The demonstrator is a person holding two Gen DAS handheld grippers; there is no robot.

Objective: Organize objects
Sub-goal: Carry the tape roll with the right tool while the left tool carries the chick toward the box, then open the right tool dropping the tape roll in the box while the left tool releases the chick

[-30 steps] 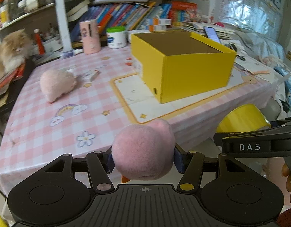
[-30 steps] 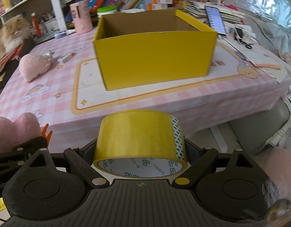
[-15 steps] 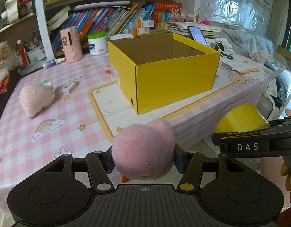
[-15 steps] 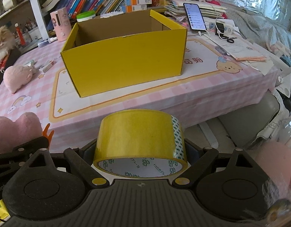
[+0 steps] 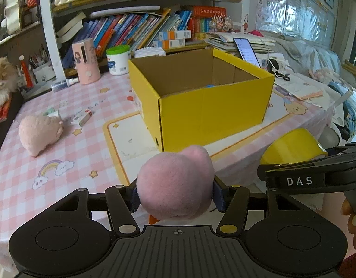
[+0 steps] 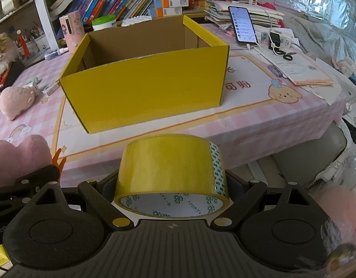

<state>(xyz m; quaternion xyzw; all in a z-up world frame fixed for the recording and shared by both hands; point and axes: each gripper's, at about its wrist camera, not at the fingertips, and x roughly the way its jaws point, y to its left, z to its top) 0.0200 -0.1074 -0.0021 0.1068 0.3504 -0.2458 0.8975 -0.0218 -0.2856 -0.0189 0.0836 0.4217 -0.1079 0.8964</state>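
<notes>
My left gripper (image 5: 175, 197) is shut on a fluffy pink plush toy (image 5: 175, 183) with orange feet, held off the table's near edge. In the right wrist view that toy (image 6: 18, 157) shows at the far left. My right gripper (image 6: 171, 185) is shut on a roll of yellow tape (image 6: 171, 166), which also appears as the yellow tape (image 5: 291, 146) at the right of the left wrist view. An open yellow cardboard box (image 5: 210, 106) stands on the pink checked tablecloth ahead; the box (image 6: 145, 85) looks nearly empty inside, with a small blue thing at the bottom.
A second pink plush (image 5: 39, 132) lies on the table's left, by a small white packet (image 5: 82, 118). At the back stand a pink cup (image 5: 85, 63), a white jar (image 5: 117, 60) and shelves of books. A phone (image 6: 242, 26), papers and scissors lie right. A cat (image 5: 2, 81) sits far left.
Both grippers have shifted across the table's front and a little nearer with their loads; the yellow box now sits more centred and larger in both views. Neither grip has changed.
</notes>
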